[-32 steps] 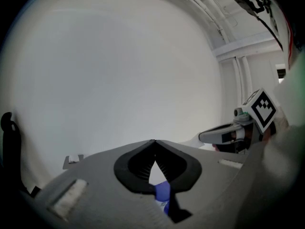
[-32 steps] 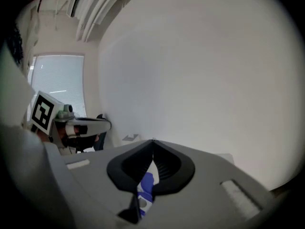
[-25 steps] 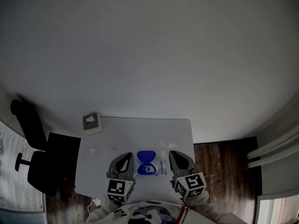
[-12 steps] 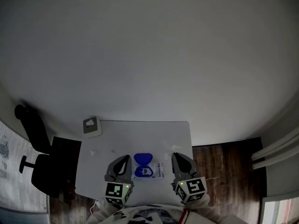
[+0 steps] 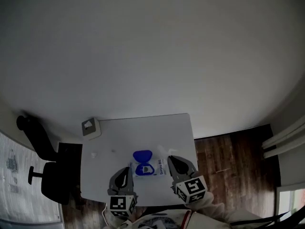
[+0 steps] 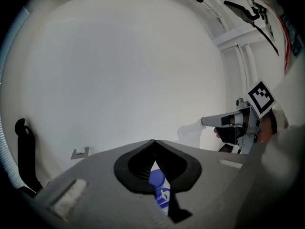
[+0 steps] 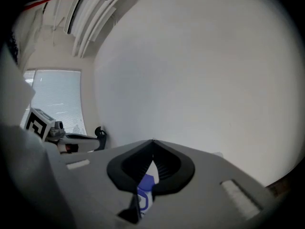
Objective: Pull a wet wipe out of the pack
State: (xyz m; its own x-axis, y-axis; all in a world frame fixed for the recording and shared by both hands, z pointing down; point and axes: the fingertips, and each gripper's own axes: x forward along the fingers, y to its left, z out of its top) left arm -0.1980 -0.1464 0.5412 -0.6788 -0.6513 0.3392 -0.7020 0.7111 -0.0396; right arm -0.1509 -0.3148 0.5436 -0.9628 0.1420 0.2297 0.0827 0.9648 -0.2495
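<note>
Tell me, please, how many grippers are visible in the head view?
2. The left gripper is at the table's near edge, left of the wet wipe pack; the right gripper is just right of the pack. None seems hidden.

A white table carries the wipe pack and a small box at one corner.
</note>
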